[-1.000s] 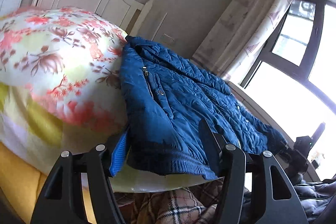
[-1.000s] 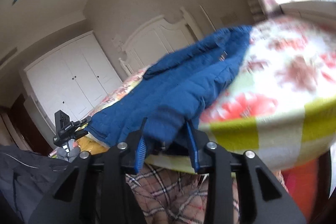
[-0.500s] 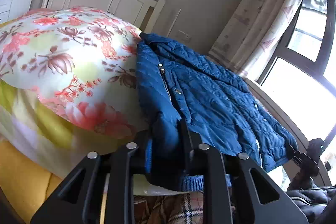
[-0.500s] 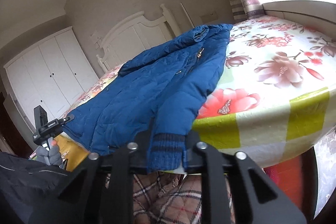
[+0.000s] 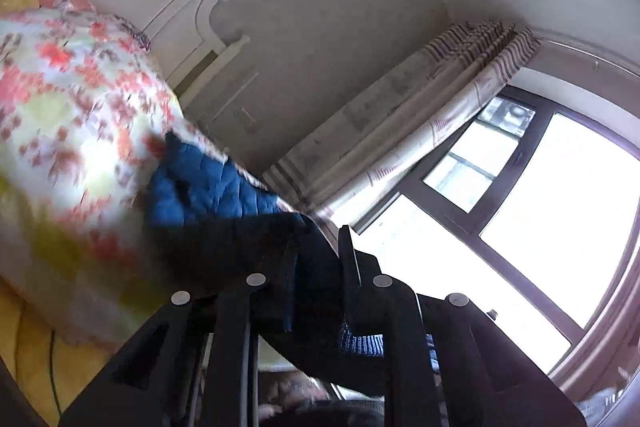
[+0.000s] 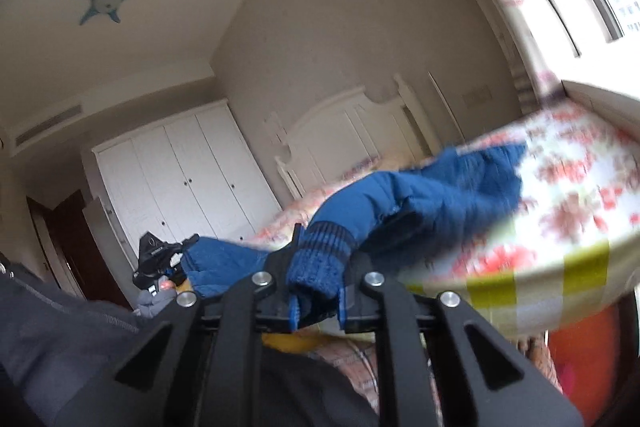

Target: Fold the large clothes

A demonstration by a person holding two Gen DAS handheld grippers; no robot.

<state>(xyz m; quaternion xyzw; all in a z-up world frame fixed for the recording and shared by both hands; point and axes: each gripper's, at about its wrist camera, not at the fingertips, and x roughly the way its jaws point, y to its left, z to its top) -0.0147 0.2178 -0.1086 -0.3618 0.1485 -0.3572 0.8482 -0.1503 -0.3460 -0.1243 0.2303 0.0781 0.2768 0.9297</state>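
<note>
Right gripper (image 6: 318, 301): clamped on the ribbed knit cuff (image 6: 320, 259) of a sleeve.
Left gripper (image 5: 316, 287): closed on the other cuff (image 5: 360, 341); fabric fills the gap between its fingers.
Jacket (image 6: 452, 183): blue, quilted, hanging from both cuffs at the near end and trailing back onto the floral bedspread (image 6: 580, 187).
Handling: looks soft, puffy and bulky, probably fairly light; the smooth shell may slide, so the thick cuffs give the surest hold.
Beyond: white headboard (image 6: 348, 131), wardrobe (image 6: 180, 187).
</note>
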